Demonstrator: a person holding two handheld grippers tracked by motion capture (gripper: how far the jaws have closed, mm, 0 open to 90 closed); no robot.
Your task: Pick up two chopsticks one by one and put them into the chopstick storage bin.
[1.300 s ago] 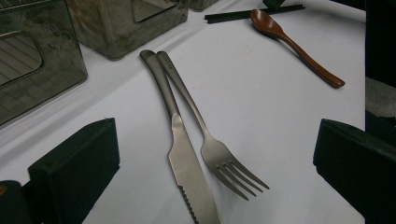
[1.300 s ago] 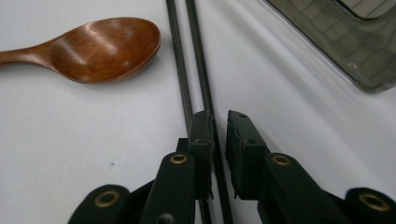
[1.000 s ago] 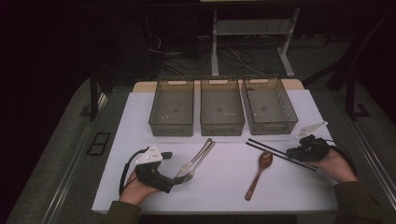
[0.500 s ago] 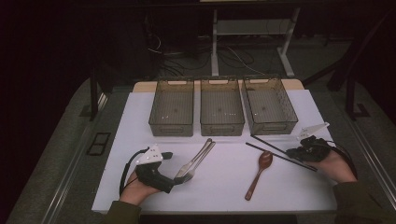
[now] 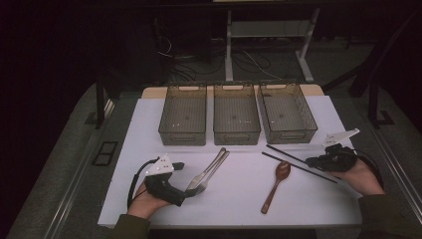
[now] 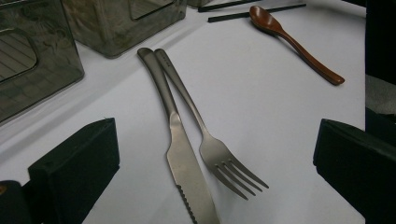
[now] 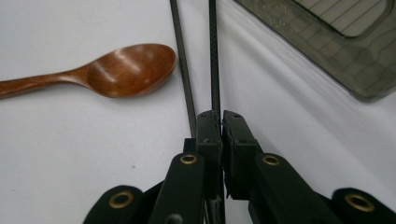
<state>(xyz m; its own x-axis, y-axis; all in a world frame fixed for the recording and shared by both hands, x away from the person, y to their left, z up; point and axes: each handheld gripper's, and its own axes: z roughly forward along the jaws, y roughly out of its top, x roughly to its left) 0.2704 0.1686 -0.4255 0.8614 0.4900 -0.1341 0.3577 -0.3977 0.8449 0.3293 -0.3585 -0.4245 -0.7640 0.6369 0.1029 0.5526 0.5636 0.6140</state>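
Note:
Two black chopsticks lie on the white sheet at the right, beside a brown wooden spoon. My right gripper is shut on the chopstick nearer the bins, which runs out from between its jaws. The second chopstick passes just left of the jaws, and the spoon lies beyond it. At the left, my left gripper stands open and low over the sheet. A steel knife and fork lie between its wide jaws, untouched.
Three clear smoky bins stand in a row at the back of the white sheet. The rightmost bin is close to the right gripper. Dark floor, cables and table legs lie beyond the table.
The right hand has shifted slightly at the near ends of the chopsticks. The left hand, knife, fork and spoon have stayed where they were.

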